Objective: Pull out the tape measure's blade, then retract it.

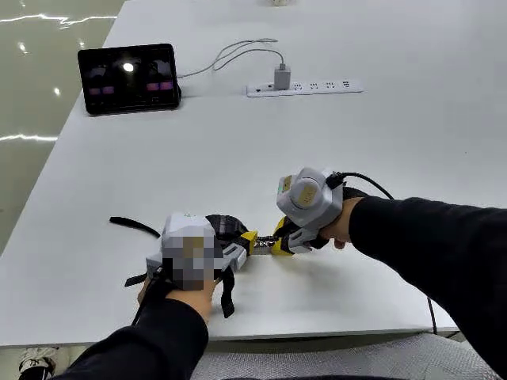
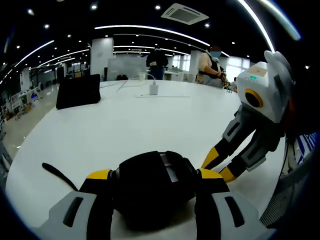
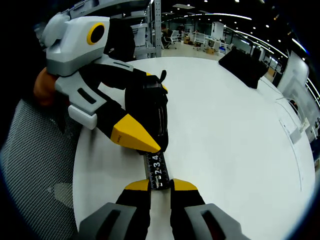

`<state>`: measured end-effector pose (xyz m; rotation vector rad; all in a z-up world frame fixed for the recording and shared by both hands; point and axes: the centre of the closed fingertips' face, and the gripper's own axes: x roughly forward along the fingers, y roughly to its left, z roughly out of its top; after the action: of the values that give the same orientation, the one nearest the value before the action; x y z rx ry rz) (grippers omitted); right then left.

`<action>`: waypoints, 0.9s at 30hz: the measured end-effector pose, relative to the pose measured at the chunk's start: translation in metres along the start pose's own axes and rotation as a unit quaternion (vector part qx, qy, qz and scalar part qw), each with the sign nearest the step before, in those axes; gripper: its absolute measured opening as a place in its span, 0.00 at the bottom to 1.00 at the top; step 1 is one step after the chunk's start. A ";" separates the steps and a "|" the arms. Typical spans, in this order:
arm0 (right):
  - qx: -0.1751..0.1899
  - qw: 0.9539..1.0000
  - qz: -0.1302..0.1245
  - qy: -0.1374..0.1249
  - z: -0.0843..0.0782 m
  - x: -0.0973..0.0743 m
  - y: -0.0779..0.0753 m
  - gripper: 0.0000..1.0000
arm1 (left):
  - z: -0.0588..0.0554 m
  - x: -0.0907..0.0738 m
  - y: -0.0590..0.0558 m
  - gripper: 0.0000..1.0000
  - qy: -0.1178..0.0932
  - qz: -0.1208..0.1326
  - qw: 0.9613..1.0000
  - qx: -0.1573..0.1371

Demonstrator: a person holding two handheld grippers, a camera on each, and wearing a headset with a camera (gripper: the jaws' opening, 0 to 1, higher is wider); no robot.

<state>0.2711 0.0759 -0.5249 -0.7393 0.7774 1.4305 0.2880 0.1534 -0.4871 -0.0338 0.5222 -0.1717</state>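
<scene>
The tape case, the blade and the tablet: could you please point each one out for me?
Tape case (image 2: 152,187): left gripper view, middle of its black body.
Blade (image 3: 156,171): right gripper view, the numbered stretch.
Tablet (image 1: 129,77): head view, centre of its screen.

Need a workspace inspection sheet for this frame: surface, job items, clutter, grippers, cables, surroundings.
Surface: white table.
Job's things: black tape measure; blade out a short way; strap on table.
Clutter: tablet; power strip with charger.
Grippers: left gripper shut on tape measure; right gripper shut on blade end.
Cables: white cable from charger; black cable behind right gripper.
Surroundings: glossy floor; open office, people far off.
</scene>
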 end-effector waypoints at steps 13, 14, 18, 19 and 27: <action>0.016 1.000 -0.007 -0.013 0.010 0.007 0.002 0.11 | 0.000 0.000 0.001 0.61 -0.001 0.000 1.000 -0.003; 0.021 1.000 -0.008 -0.015 0.011 0.008 0.002 0.11 | 0.000 0.000 0.001 0.61 -0.001 0.000 1.000 -0.004; 0.007 1.000 -0.005 -0.010 0.011 0.008 0.002 0.11 | 0.000 0.000 0.001 0.61 -0.001 0.000 1.000 -0.003; 0.005 1.000 -0.005 -0.009 0.011 0.008 0.003 0.11 | 0.000 0.000 0.001 0.61 -0.001 0.000 1.000 -0.003; 0.012 1.000 -0.005 -0.010 0.011 0.008 0.004 0.11 | 0.000 0.000 0.001 0.61 -0.001 0.000 1.000 -0.003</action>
<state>0.2674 0.0898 -0.5252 -0.7084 0.7731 1.4159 0.2879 0.1547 -0.4868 -0.0394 0.5207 -0.1702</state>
